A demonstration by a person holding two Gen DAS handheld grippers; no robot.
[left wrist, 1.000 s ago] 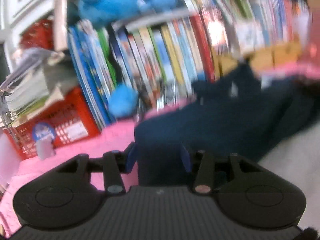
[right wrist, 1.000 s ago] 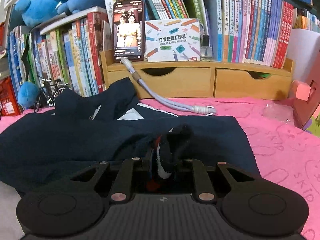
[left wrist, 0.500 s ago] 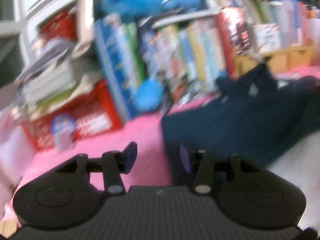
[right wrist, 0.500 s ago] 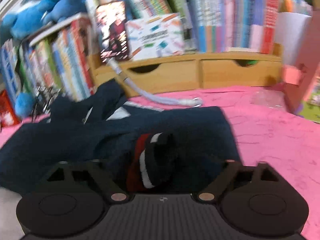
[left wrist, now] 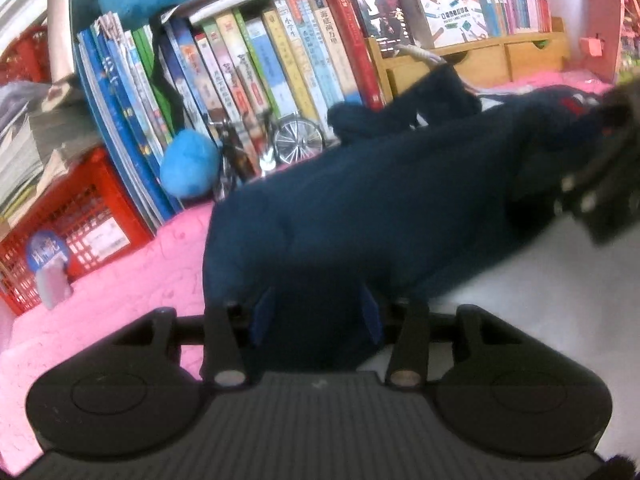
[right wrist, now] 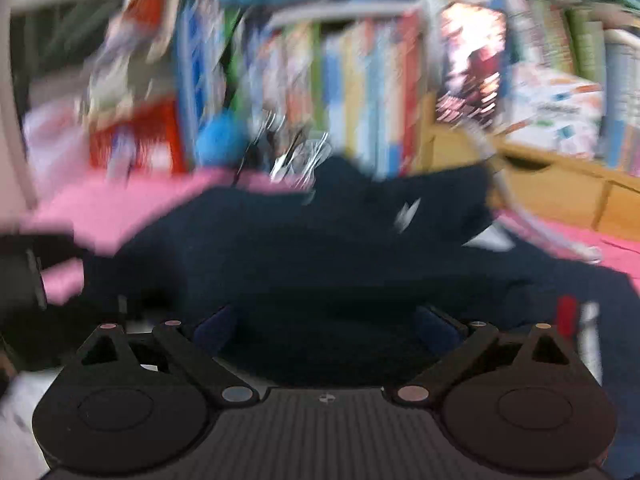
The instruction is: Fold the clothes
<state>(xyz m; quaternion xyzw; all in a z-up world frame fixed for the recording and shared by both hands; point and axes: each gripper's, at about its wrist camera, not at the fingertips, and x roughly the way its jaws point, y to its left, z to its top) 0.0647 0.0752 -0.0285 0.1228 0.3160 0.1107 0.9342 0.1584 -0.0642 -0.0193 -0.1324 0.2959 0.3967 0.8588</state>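
A navy garment (left wrist: 400, 200) lies spread on the pink mat (left wrist: 140, 280) in front of the bookshelf. My left gripper (left wrist: 313, 316) hangs over its near left edge, partly open; the dark cloth lies between the blue pads without being pinched. The right wrist view is blurred. There my right gripper (right wrist: 326, 328) stands over the middle of the garment (right wrist: 320, 248), its jaws opening wide and nothing gripped. The red-and-white striped cuff (right wrist: 576, 320) lies loose to the right of that gripper. The right gripper's body (left wrist: 600, 184) shows at the right edge of the left wrist view.
Rows of books (left wrist: 260, 60) stand close behind the garment, with a model bicycle (left wrist: 280, 144) and a blue plush ball (left wrist: 188, 164) before them. A red crate (left wrist: 80, 216) sits at the left. A wooden drawer unit (left wrist: 480, 64) bearing a phone (left wrist: 372, 0) is at the back right.
My right gripper opened, let go of the striped cuff and swung left across the garment. My left gripper drifted off onto the pink mat, then came back over the garment's edge.
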